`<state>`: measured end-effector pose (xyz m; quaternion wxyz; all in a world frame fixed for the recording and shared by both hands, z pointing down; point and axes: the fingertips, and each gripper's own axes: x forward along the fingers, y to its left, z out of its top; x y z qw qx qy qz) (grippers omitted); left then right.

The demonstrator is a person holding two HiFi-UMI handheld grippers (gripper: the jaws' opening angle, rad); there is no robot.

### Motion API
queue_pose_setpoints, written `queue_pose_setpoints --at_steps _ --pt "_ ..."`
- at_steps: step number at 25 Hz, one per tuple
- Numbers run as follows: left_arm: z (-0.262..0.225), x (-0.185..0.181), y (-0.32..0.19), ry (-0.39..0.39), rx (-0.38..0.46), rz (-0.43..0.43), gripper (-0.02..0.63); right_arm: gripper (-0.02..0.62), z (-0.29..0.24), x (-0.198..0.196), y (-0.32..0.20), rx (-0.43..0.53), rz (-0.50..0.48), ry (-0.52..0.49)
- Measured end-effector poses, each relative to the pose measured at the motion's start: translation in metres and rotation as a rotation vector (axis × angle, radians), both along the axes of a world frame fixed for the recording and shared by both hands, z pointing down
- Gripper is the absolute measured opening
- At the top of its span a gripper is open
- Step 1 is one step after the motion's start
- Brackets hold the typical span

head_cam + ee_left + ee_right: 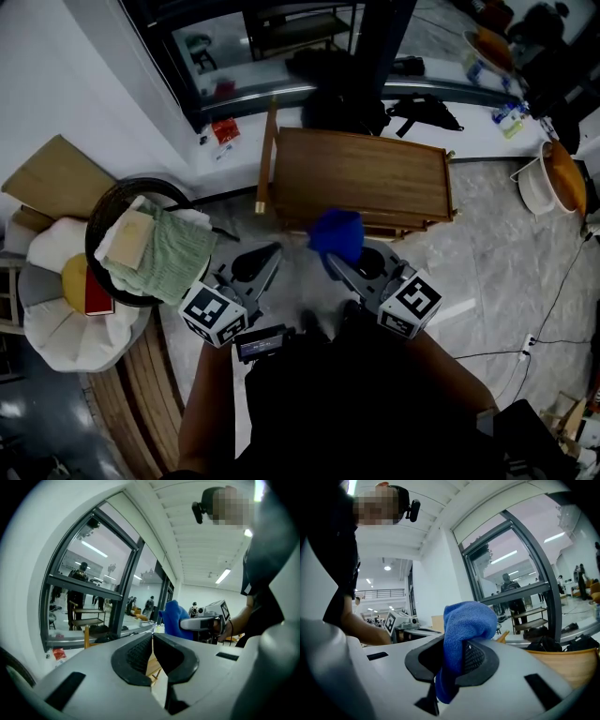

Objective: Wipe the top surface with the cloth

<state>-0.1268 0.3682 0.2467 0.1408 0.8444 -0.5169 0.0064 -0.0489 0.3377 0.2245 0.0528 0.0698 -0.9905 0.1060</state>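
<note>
A blue cloth point(337, 234) is bunched in my right gripper point(330, 260), which is shut on it just in front of the near edge of the wooden table top point(366, 173). In the right gripper view the cloth point(465, 623) rises from between the jaws and folds over them. The left gripper view shows the same cloth point(174, 619) to the right. My left gripper point(274, 254) hovers over the floor, left of the right one. Its jaws are shut with nothing between them. The left gripper point(152, 641) points toward the window.
A dark round basket point(108, 217) holding a green towel point(169, 251) and a tan block stands at the left. A white cushioned stool point(66, 319) sits beside it. Black bags point(352, 98) lie behind the table. A white tub point(544, 183) is at the right.
</note>
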Motion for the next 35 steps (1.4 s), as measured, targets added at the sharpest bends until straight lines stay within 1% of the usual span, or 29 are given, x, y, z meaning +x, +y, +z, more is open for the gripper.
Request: queue_pose_setpoints --at_steps 6,10,13,17,21,24,28,31,35 --pt "0.007 0.002 -0.008 0.026 -0.01 0.026 0.011 0.063 0.001 0.002 -0.004 -0.002 0.021 -0.001" --pt "0.007 0.007 -0.021 0.027 -0.01 0.044 0.011 0.063 0.002 0.011 -0.021 -0.007 0.054 -0.002" --pt "0.006 0.007 -0.035 0.009 -0.012 0.035 0.011 0.063 0.003 0.018 -0.04 -0.009 0.077 -0.014" --pt "0.004 0.005 -0.06 -0.033 -0.014 0.021 0.011 0.063 0.002 0.028 -0.078 -0.008 0.076 -0.057" --pt "0.006 0.001 -0.098 -0.056 -0.038 0.013 0.011 0.063 0.008 0.027 -0.124 -0.013 0.066 -0.062" --pt "0.014 -0.004 -0.137 -0.07 -0.074 0.007 0.011 0.063 0.013 0.022 -0.16 -0.032 0.053 -0.066" --pt "0.027 -0.011 -0.193 -0.084 -0.139 0.001 0.011 0.063 0.014 0.003 -0.212 -0.072 0.012 -0.106" --pt "0.025 -0.018 -0.23 -0.095 -0.184 -0.011 0.011 0.063 0.018 -0.009 -0.248 -0.09 -0.015 -0.097" --pt "0.017 -0.031 -0.269 -0.135 -0.223 -0.036 0.011 0.063 0.026 -0.026 -0.283 -0.132 -0.058 -0.077"
